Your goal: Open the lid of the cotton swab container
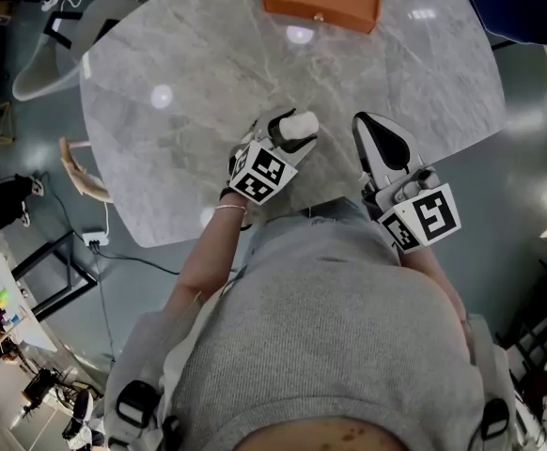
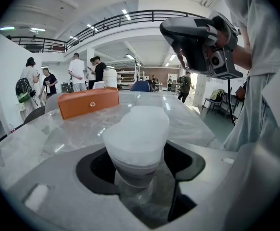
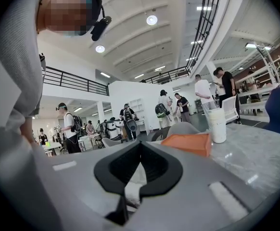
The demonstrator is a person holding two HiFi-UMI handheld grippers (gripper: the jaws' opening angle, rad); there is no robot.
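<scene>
- Status: the opening is not yet done. The lid [image 2: 139, 125] sits flat and closed on the cotton swab container [image 2: 136, 150], with no gap visible at the rim.
- Done so far, as judged: only the hold on the body is secured. Lifting or prying the lid remains.
- Left gripper [image 1: 290, 135]: fingers are pinching the container's body from both sides, below the lid, so the lid is free to reach.
- Container position: over the marble table [image 1: 179, 73], close to its near edge and in front of the person. Whether its base rests on the tabletop cannot be told.
- Right gripper [image 1: 369, 130]: fingers are pressed together with nothing between them. It is held just beside the container, apart from it and not touching the lid.
- Contents: the container's wall is frosted white, so no swabs can be made out inside.
- Other containers: an orange box [image 2: 88, 101], closed, is at the far side of the table. A white cylinder [image 3: 217, 125] stands near it, contents not visible.
</scene>
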